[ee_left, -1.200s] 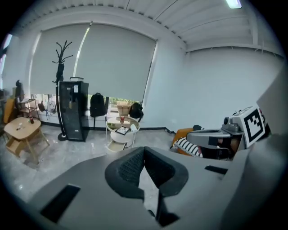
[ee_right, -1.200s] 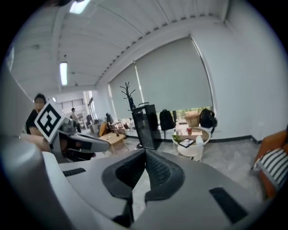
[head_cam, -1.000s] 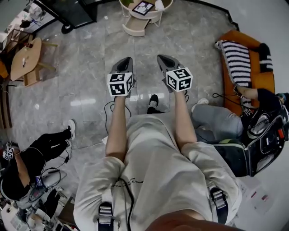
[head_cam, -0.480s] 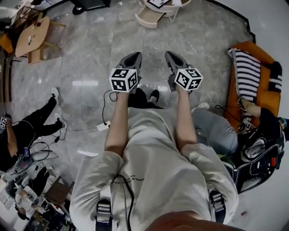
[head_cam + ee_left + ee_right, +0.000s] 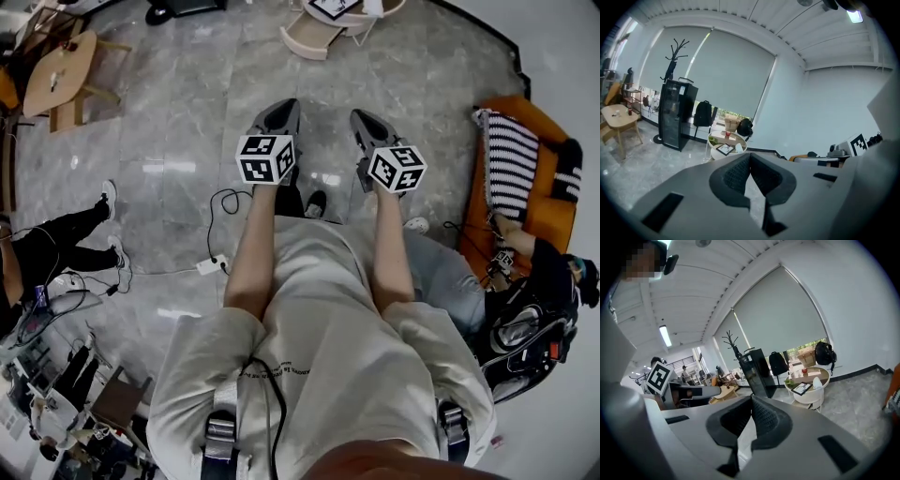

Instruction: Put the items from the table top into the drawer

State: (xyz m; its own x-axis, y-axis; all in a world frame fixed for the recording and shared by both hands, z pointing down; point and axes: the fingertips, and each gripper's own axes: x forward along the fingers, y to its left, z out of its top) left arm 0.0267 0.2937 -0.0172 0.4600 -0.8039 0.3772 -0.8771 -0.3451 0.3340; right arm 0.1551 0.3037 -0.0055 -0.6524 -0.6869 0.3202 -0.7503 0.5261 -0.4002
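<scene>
A round white table (image 5: 330, 21) stands far ahead at the top of the head view, with its pale drawer (image 5: 312, 39) pulled out toward me. In the left gripper view the table top (image 5: 718, 138) carries a small red item (image 5: 727, 133), a framed card (image 5: 724, 149) and a white item (image 5: 738, 147). The right gripper view shows the same red item (image 5: 804, 371), card (image 5: 802, 389) and white item (image 5: 817, 382). My left gripper (image 5: 281, 107) (image 5: 749, 155) and right gripper (image 5: 364, 118) (image 5: 752, 397) are held side by side over the floor, both shut and empty, well short of the table.
A black cabinet (image 5: 675, 115) and a coat rack (image 5: 675, 56) stand left of the table. A wooden table (image 5: 58, 70) sits at far left and an orange sofa (image 5: 553, 202) at right. People sit on the floor at both sides, and cables (image 5: 220, 211) lie near my feet.
The floor has slid down and the sofa and seated person have shifted in the head view as I walk toward the round table. Both grippers stay shut and side by side.
</scene>
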